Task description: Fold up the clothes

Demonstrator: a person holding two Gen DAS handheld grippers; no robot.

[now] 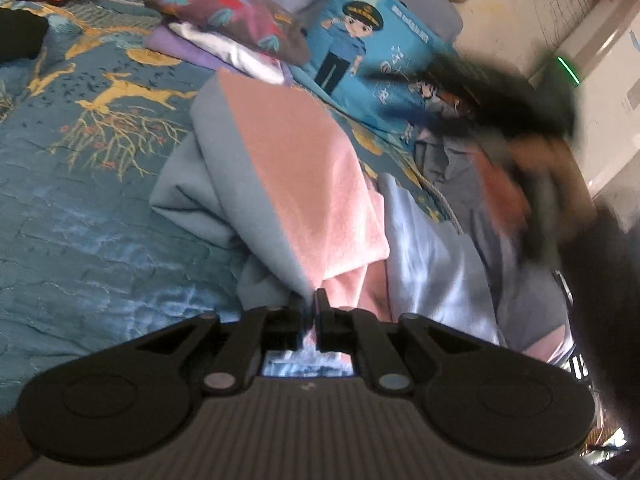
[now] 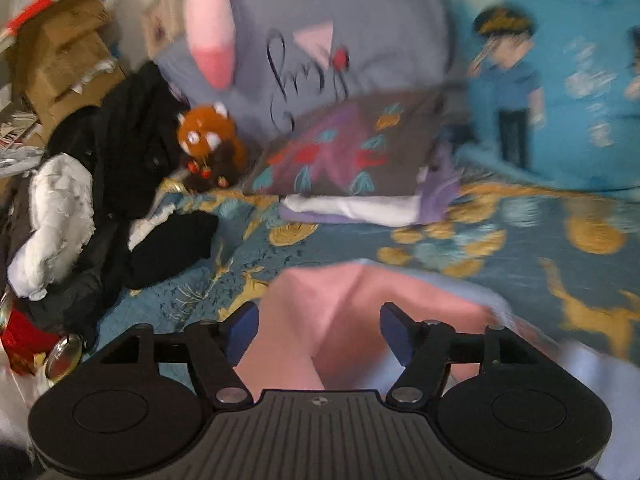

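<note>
On the bed [image 1: 80, 216], a pink-and-blue garment [image 1: 304, 184] lies half folded, its pink side turned up; a stack of folded clothes [image 1: 224, 32] beyond it suggests earlier pieces are done. The left gripper [image 1: 310, 304] has its fingers pressed together, pinching the garment's near edge. The right gripper [image 2: 318, 328] hangs over the garment with fingers spread, holding nothing. Only the right wrist view shows the dark heap of clothes [image 2: 100, 140] left of the stack, apparently unfolded.
</note>
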